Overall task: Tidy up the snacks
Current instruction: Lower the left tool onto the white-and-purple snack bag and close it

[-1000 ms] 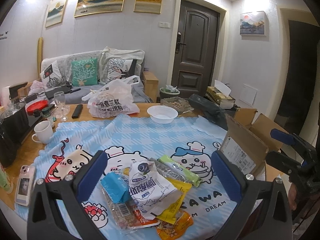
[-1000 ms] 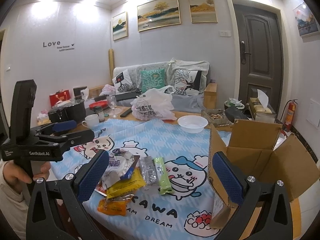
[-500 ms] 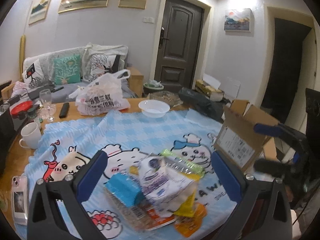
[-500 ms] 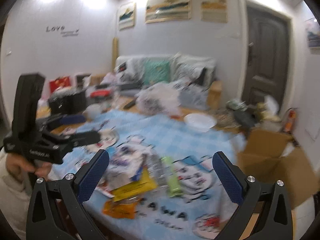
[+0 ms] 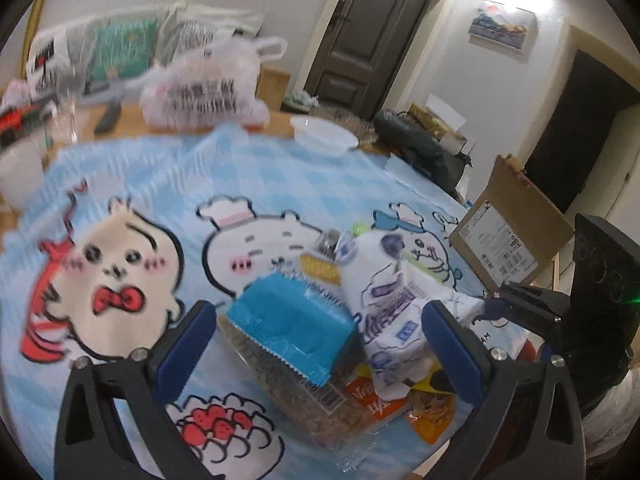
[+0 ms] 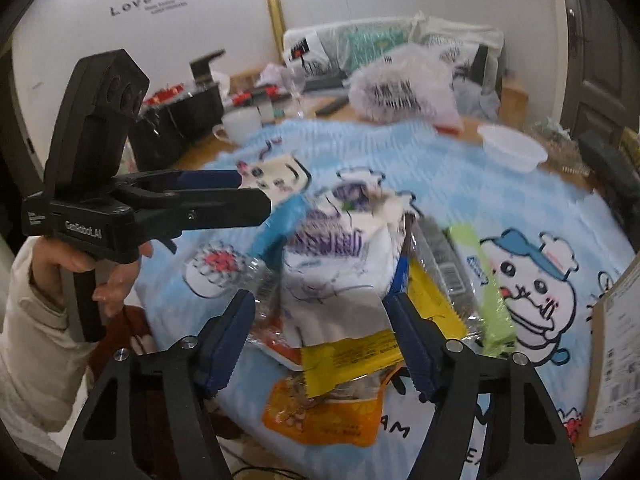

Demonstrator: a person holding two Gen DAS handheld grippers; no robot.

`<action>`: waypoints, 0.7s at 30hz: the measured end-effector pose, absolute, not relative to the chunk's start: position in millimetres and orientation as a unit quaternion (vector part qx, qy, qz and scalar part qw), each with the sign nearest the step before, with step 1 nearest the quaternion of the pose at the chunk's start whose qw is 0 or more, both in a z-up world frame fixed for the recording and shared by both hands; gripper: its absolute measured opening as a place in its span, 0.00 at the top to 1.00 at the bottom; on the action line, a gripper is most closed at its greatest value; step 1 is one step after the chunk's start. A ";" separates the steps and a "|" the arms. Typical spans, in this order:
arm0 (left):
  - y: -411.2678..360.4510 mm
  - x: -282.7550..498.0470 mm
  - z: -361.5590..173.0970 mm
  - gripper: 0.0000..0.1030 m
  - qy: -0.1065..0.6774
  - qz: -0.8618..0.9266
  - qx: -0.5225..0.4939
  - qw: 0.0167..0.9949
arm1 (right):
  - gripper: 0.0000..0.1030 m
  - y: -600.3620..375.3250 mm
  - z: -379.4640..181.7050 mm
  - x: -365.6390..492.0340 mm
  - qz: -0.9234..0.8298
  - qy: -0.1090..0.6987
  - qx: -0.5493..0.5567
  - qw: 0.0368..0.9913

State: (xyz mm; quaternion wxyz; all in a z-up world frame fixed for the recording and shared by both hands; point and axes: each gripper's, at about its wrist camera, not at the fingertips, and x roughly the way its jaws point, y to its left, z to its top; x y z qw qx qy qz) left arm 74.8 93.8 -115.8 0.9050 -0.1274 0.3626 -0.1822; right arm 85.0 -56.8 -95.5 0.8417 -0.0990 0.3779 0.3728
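A pile of snack packets lies on the blue cartoon tablecloth [image 5: 248, 176] near the front edge. On top are a white bag with purple print [image 5: 390, 292] [image 6: 336, 264] and a blue packet [image 5: 292, 320]. Under them lie yellow [image 6: 352, 356] and orange [image 6: 320, 416] packets and a green stick pack [image 6: 480, 280]. My left gripper [image 5: 316, 344] is open around the blue packet. My right gripper [image 6: 320, 328] is open with its fingers either side of the white bag's near end. Whether its pads touch is unclear. An open cardboard box [image 5: 512, 224] stands at the right.
A white bowl [image 5: 324, 136], a printed plastic bag [image 5: 204, 88], a white mug [image 6: 240, 124] and a wine glass [image 6: 296, 84] stand further back on the table. A dark pot [image 6: 176, 120] sits at the left edge. A sofa lies behind.
Both grippers have dropped down and forward onto the snack pile. The right gripper's fingers have narrowed around the white bag. The left gripper now straddles the blue packet.
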 end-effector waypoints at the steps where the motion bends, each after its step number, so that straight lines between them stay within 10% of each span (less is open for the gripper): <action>1: 92.1 75.8 -117.8 0.01 0.361 -0.192 -0.132 0.903 | 0.35 -56.7 -98.2 87.1 0.368 0.378 -0.101 0.843; 16: 56.1 106.5 -108.8 0.41 0.374 -0.245 -0.108 0.888 | 0.25 -26.7 -114.0 114.2 0.372 0.378 -0.134 0.837; 21: 47.0 105.4 -113.2 0.41 0.384 -0.243 -0.086 0.886 | 0.40 -26.7 -116.3 110.1 0.376 0.364 -0.150 0.839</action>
